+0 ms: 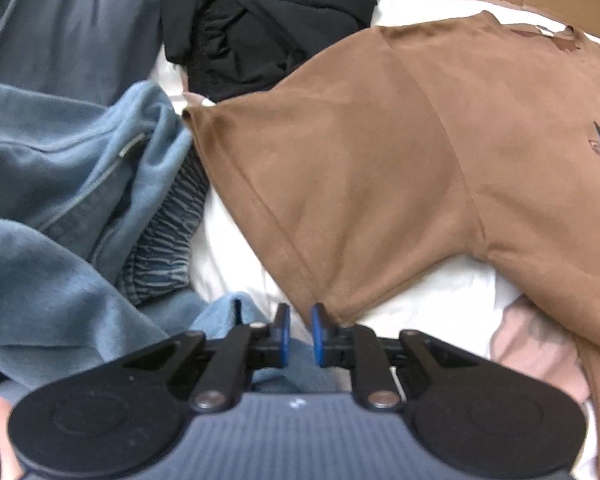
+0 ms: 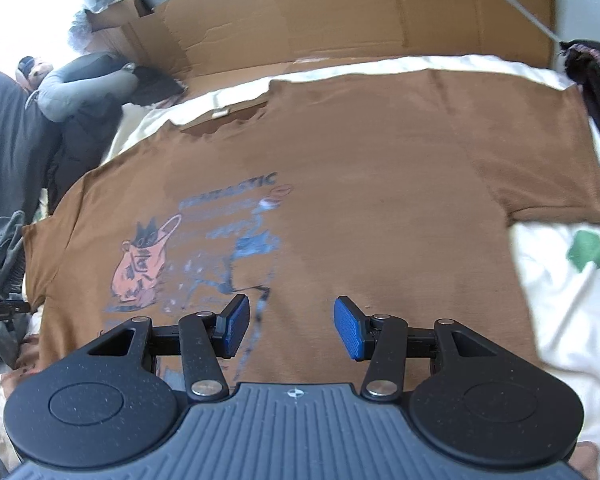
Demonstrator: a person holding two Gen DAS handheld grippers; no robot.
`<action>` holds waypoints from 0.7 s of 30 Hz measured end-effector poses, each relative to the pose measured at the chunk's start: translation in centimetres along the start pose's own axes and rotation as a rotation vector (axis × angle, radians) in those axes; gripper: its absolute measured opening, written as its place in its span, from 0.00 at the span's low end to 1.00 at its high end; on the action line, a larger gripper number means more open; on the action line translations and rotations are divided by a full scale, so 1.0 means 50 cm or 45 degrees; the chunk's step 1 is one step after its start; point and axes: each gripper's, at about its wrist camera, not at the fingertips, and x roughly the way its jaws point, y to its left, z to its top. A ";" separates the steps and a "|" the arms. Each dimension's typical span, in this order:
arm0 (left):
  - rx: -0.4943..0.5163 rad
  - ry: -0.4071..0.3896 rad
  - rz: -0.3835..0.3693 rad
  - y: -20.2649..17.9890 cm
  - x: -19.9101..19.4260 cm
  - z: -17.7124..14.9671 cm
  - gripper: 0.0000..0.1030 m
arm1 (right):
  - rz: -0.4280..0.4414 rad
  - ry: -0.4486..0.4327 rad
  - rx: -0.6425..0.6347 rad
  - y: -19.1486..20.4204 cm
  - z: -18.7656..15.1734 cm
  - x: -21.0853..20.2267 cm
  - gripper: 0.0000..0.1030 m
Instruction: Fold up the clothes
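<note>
A brown T-shirt (image 2: 380,200) with a blue and pink print lies spread flat, front up, on a white sheet (image 1: 440,292). In the left wrist view its sleeve (image 1: 340,200) reaches toward me, and the hem corner (image 1: 340,314) sits just right of my left gripper (image 1: 300,332). That gripper's blue pads stand a narrow gap apart with no cloth between them. My right gripper (image 2: 292,326) hovers wide open over the lower part of the shirt's print, holding nothing.
A blue fleece garment (image 1: 60,200), ribbed denim (image 1: 168,232) and a black garment (image 1: 268,28) are piled left of the sleeve. Pink cloth (image 1: 532,344) shows under the shirt. Cardboard (image 2: 340,20) stands behind. White cloth with a green print (image 2: 586,250) lies at right.
</note>
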 end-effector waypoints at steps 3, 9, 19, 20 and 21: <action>-0.045 0.006 0.017 0.001 -0.036 0.012 0.23 | -0.020 -0.019 0.049 -0.015 0.015 -0.027 0.53; -0.173 -0.039 -0.036 0.023 -0.156 0.051 0.71 | -0.038 -0.013 0.107 -0.010 0.075 -0.121 0.78; -0.235 -0.043 -0.176 0.029 -0.424 0.168 0.95 | -0.041 0.032 0.140 0.052 0.204 -0.356 0.99; -0.217 -0.057 -0.183 0.027 -0.456 0.182 0.95 | -0.039 0.027 0.148 0.056 0.215 -0.387 0.99; -0.204 -0.076 -0.194 0.028 -0.488 0.195 0.96 | -0.031 0.019 0.150 0.060 0.224 -0.416 0.99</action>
